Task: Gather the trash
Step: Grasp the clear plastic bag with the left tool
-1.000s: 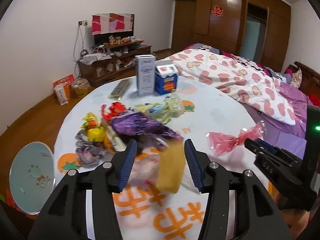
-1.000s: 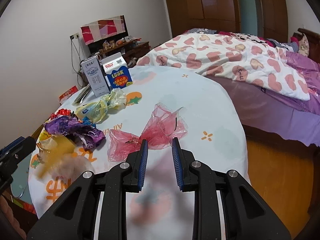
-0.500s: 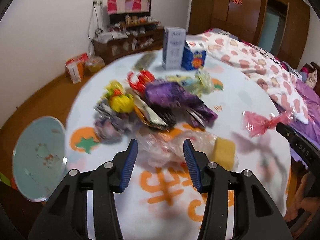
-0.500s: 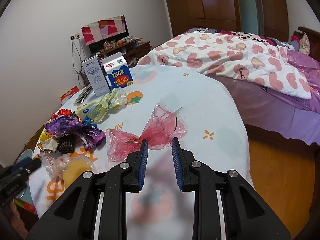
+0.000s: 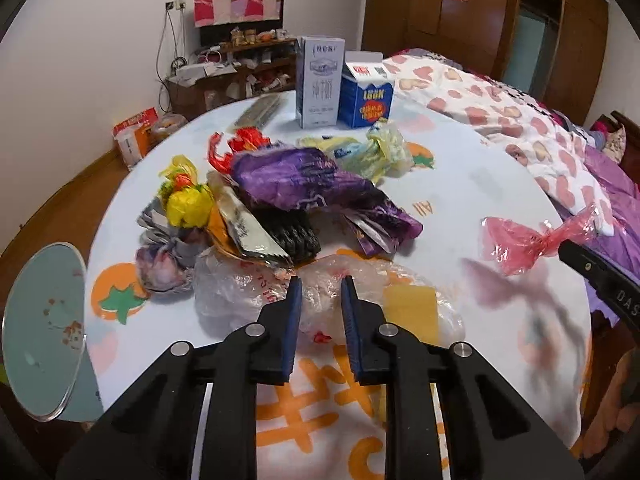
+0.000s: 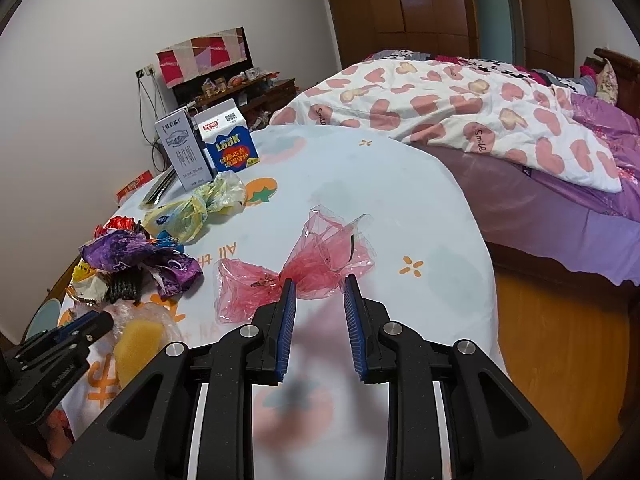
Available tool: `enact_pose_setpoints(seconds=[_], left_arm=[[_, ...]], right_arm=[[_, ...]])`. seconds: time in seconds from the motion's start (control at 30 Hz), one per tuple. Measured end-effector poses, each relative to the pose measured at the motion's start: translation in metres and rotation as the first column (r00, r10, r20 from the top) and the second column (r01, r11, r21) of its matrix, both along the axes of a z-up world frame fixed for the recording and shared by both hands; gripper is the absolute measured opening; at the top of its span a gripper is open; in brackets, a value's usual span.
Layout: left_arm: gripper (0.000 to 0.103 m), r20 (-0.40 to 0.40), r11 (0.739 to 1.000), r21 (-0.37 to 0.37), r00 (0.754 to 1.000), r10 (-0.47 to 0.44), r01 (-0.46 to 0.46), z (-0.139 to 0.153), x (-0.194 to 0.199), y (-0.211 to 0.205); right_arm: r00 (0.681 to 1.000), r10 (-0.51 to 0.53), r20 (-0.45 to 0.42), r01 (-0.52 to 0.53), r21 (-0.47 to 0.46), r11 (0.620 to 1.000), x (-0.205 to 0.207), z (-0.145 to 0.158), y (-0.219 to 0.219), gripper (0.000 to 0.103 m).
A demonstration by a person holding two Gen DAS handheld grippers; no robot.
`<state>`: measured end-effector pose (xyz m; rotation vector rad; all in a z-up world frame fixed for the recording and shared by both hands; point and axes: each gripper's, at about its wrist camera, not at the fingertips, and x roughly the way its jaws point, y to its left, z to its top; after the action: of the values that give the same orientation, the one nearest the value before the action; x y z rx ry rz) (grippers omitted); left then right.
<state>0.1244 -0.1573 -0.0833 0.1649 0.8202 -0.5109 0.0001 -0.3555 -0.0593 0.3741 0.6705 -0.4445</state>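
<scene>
A pile of trash lies on the round table: a purple wrapper (image 5: 312,184), a yellow wrapper (image 5: 188,204), a clear plastic bag (image 5: 248,288) holding a yellow sponge (image 5: 410,308), and a pale yellow-green bag (image 5: 368,152). My left gripper (image 5: 319,304) is open and empty, its tips just over the clear bag. A pink plastic wrapper (image 6: 296,272) lies apart on the table, also in the left wrist view (image 5: 528,240). My right gripper (image 6: 319,300) is open and empty, right at the pink wrapper's near edge.
Two cartons, grey (image 5: 320,80) and blue (image 5: 366,96), stand at the table's far side beside a dark flat packet (image 5: 260,110). A round glass disc (image 5: 40,328) is beside the table at left. A bed with a heart-print quilt (image 6: 460,104) is to the right.
The sponge bag dropped out of my left gripper onto the table by the pile. My left gripper then narrowed and drew close over it. My right gripper stayed still.
</scene>
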Motion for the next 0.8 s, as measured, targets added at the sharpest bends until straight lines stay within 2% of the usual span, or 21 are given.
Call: enact_pose_setpoints(seconds=[0.1,0.17,0.23,0.43,0.7,0.8], left_arm=[[0.02,0.023,0.999,-0.037,1.0,0.019,-0.018,0.018,-0.004,0.01],[0.02,0.069,0.998,-0.057,0.997,0.039,-0.035,0.036,-0.008,0.016],[0.02,0.124,0.997,-0.054,0.99,0.063,-0.057,0.054,-0.011,0.022],[0.02,0.186,0.993,-0.073,0.976,0.11,-0.098,0.083,-0.017,0.046],[0.02,0.218,0.981,-0.058,0.957,0.194,-0.186,0.091,-0.017,0.085],[0.021,0.199,0.974,-0.057,0.953,0.228,-0.221,0.086,-0.014,0.103]], right_arm=[[1.0,0.001,0.003,-0.001,-0.005,1.0,0.0,0.0,0.002,0.025],[1.0,0.002,0.006,-0.002,-0.004,1.0,0.0,0.001,0.003,0.025],[1.0,0.007,0.01,-0.007,-0.008,1.0,0.0,0.003,0.006,0.025],[0.999,0.038,0.028,-0.037,-0.027,0.999,0.003,0.012,0.018,0.025],[0.995,0.09,0.034,-0.089,-0.053,0.995,0.01,0.021,0.041,0.025],[0.994,0.105,0.031,-0.103,-0.06,0.993,0.013,0.022,0.048,0.025]])
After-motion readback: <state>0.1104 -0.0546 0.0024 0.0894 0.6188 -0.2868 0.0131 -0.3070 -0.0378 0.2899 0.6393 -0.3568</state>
